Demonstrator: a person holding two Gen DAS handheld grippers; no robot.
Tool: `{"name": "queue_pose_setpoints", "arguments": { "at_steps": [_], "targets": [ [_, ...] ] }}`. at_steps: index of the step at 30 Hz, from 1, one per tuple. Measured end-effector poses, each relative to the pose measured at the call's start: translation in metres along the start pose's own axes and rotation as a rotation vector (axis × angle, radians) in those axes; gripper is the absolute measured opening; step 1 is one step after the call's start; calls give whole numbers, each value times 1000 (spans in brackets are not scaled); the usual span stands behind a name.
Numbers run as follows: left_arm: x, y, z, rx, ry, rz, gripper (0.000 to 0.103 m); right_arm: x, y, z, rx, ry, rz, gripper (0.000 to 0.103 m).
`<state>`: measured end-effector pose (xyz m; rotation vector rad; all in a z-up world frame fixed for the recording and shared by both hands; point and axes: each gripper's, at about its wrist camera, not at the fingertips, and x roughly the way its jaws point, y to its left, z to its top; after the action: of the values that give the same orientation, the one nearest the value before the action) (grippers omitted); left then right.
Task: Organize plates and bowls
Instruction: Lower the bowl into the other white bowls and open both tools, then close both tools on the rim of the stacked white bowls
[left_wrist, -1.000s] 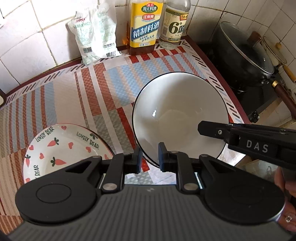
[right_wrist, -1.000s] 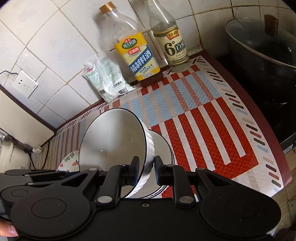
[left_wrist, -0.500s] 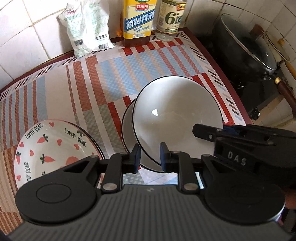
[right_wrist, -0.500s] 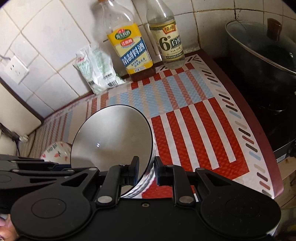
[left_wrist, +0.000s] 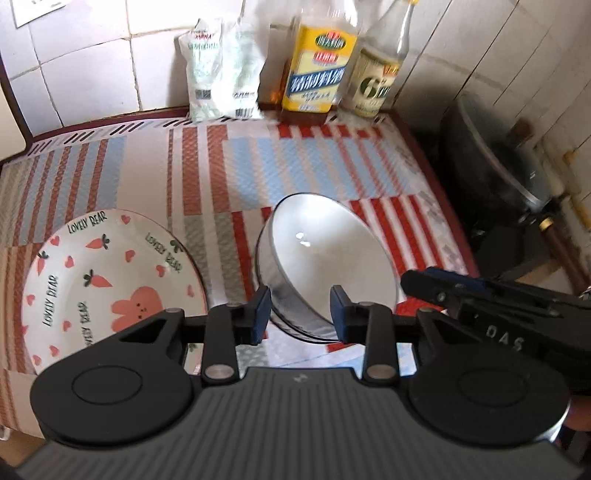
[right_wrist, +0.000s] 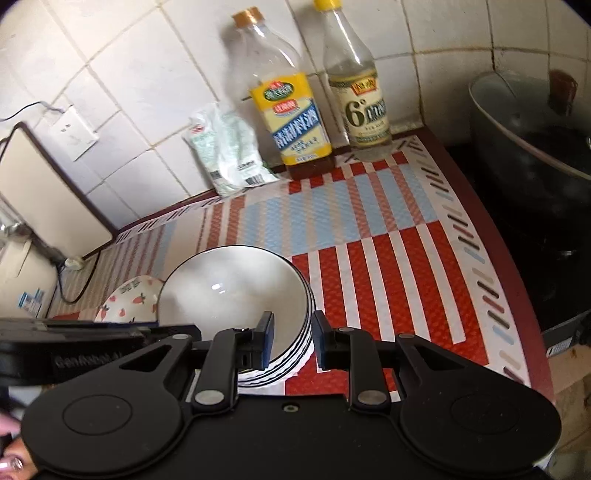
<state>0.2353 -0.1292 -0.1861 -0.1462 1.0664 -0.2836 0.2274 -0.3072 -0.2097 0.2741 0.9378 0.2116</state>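
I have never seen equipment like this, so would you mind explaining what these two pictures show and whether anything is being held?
There is no robot here: a person holds a two-finger gripper in each hand, and a fisheye camera on each looks forward along its fingers. One picture is from the left gripper, the other from the right gripper. Both look down on a striped mat by a tiled wall. On it sit stacked white bowls, a carrot-patterned plate, two bottles and a packet. A lidded pot stands to the right. Both grippers are open and hold nothing; the right one's fingers straddle the bowls' rim.
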Motion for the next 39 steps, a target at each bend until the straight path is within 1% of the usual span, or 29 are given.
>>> {"name": "queue_pose_setpoints", "arguments": {
  "at_steps": [1,3,4,5,8,11,13,16,17,18,19,20,21,22,24,25,26,28,29,31,32,33,34,36,37,39],
  "targets": [
    [-2,-1,-2,-3,-10,-1,33,-2,1,0,-17,-1,-2,27],
    [-5,-5,-7,19,-25,9,23,-8,3,-2,-51,-5,-5,28],
    [-6,-7,-9,26,-32,24,16,-11,4,-3,-62,-6,-3,28],
    [-7,-7,-11,25,-36,32,15,-14,4,-4,-70,-7,-1,28],
    [-6,-2,-16,-11,-45,19,11,-23,5,-10,-95,-14,3,28],
    [-6,6,-20,-58,-68,2,11,-29,6,-19,-147,-30,14,30],
    [-3,12,-25,-87,-83,-6,11,-29,8,-26,-204,-49,22,34],
    [-4,16,-32,-121,-100,1,14,-30,11,-35,-281,-92,9,35],
    [-6,17,-34,-140,-110,-6,16,-33,11,-37,-290,-107,12,35],
    [-8,19,-37,-166,-127,-28,18,-36,11,-39,-295,-125,19,38],
    [-10,22,-40,-193,-144,-51,30,-40,11,-40,-295,-144,25,46],
    [-13,23,-44,-215,-164,-65,36,-44,12,-42,-294,-165,35,51],
    [-16,24,-48,-223,-183,-76,36,-48,11,-44,-292,-186,45,64],
    [-18,25,-52,-223,-202,-87,36,-52,10,-46,-287,-207,50,69],
    [-22,24,-58,-210,-233,-97,37,-57,10,-52,-287,-231,55,70],
    [-23,23,-61,-200,-242,-98,39,-57,10,-54,-292,-231,52,72],
    [-24,22,-63,-191,-242,-97,41,-57,10,-57,-298,-229,45,73],
    [-26,20,-65,-170,-240,-96,42,-56,10,-64,-315,-237,32,75],
    [-26,18,-66,-157,-241,-93,45,-55,9,-68,-321,-240,32,76],
    [-26,16,-69,-137,-243,-82,49,-53,7,-76,-329,-254,30,88],
    [-25,14,-70,-125,-246,-77,52,-52,6,-80,-325,-280,19,91],
    [-24,13,-72,-113,-245,-76,54,-53,5,-85,-316,-312,3,98],
    [-21,13,-72,-103,-238,-75,58,-51,4,-88,-308,-340,-14,101],
    [-17,12,-74,-93,-233,-58,58,-45,1,-94,-310,-372,-40,101],
    [-15,12,-75,-93,-233,-57,60,-40,0,-95,-318,-370,-52,101],
    [-12,13,-78,-97,-241,-68,65,-29,-2,-97,-333,-353,-52,101]
  ]
}}
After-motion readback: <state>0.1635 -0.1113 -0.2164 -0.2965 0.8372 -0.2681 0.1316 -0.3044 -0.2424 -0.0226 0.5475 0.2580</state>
